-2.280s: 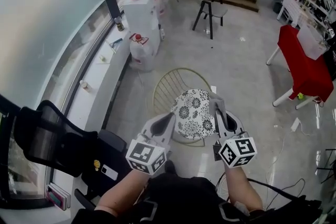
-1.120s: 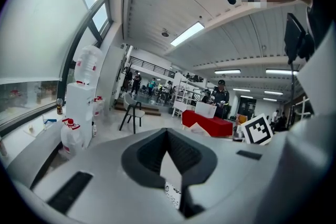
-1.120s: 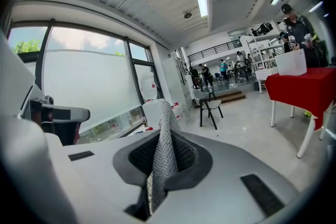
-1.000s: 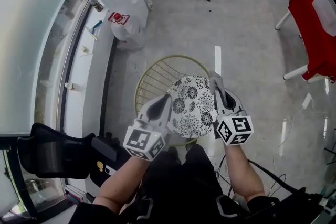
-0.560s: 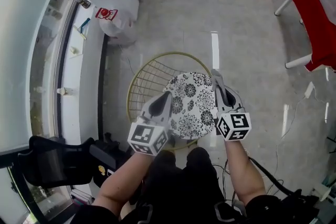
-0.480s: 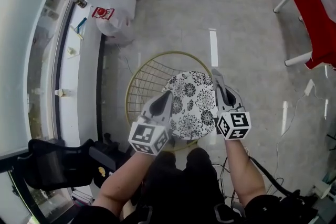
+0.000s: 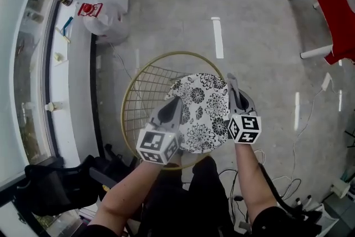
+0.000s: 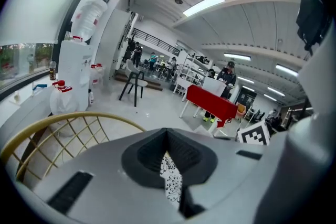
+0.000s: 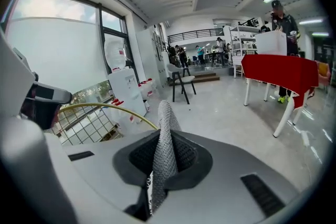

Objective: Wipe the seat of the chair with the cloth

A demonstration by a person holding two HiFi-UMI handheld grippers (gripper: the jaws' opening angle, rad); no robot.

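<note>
Right tool point(image 7: 234, 91) squeezed tight on grey net cloth point(image 9: 166, 123); cloth end pokes up past tips. Left tool point(image 7: 175, 105) closed too, nothing in it. Both tools hang over round black-and-white flower seat point(image 7: 202, 119) of gold wire chair point(image 7: 128, 102). Cloth sits by seat's right edge. Can't tell if cloth touches seat. Looks like start of wiping step. Next move, I think: push cloth down on seat, rub side to side. Little cloth sticks out, so hard tips might scrape seat.
</note>
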